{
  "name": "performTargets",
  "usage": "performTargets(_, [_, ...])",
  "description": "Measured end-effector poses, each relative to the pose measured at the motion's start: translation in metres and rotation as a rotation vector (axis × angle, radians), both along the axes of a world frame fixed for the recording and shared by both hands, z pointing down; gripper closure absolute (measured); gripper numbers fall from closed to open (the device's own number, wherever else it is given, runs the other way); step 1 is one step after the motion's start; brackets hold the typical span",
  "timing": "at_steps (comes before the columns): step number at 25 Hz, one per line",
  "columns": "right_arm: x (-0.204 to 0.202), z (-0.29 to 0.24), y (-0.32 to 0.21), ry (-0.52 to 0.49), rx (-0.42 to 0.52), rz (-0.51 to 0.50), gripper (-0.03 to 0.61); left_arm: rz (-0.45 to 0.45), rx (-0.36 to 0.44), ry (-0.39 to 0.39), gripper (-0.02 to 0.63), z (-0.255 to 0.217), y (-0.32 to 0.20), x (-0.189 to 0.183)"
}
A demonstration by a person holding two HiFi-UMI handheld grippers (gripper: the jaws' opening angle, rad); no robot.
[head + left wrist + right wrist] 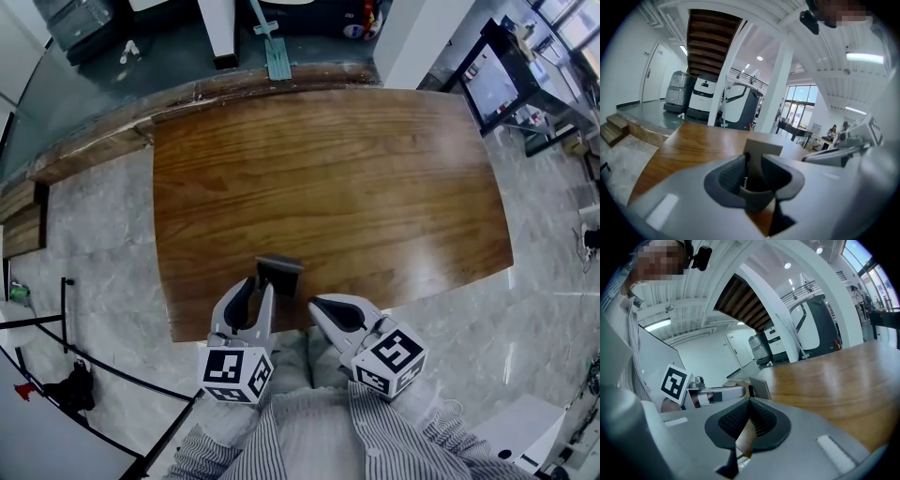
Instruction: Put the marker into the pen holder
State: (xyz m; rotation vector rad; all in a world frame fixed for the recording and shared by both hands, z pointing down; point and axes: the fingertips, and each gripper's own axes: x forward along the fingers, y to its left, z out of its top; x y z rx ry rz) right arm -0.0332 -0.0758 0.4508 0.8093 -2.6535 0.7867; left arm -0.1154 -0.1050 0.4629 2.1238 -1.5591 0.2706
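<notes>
1. No words, brand names or numbers can be read in any view.
2. The only printed marks are black-and-white square code patterns on the cube (234, 373) of the left tool (257, 287) and the cube (390, 361) of the right tool (319, 307). They carry no letters.

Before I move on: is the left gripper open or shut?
Open: the left gripper shows its pads apart in its own view, the pen holder visible through the gap.

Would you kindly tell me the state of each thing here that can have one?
left gripper: open, pads pressing nothing.
right gripper: shut, empty.
pen holder: upright near the near edge of the table, at the left gripper's jaw tips.
marker: cannot be made out clearly.
</notes>
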Motion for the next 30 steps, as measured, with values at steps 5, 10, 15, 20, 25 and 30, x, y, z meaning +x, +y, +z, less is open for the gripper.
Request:
performTargets(5, [-0.006,-0.015,-0.006,0.041,0.06,-0.038,0.578,0.006,0.016,0.017,0.548,-0.017,0.007,0.006])
performTargets(10, [-0.008,-0.029,-0.012,0.074,0.114,-0.036,0.578,0.04,0.059,0.004,0.589,-0.04,0.007,0.015])
performTargets(15, [-0.009,-0.036,-0.015,0.091,0.148,-0.027,0.578,0.075,0.053,-0.002,0.606,-0.045,0.007,0.025])
performTargets(20, [-0.013,-0.039,-0.013,0.112,0.172,-0.04,0.578,0.091,0.037,0.005,0.606,-0.045,0.009,0.028])
performTargets(25, [-0.015,-0.041,-0.012,0.117,0.177,-0.048,0.578,0.094,0.03,0.017,0.606,-0.043,0.01,0.029])
performTargets(30, [-0.016,-0.04,-0.012,0.124,0.183,-0.049,0.578,0.103,0.018,0.032,0.606,-0.04,0.012,0.03])
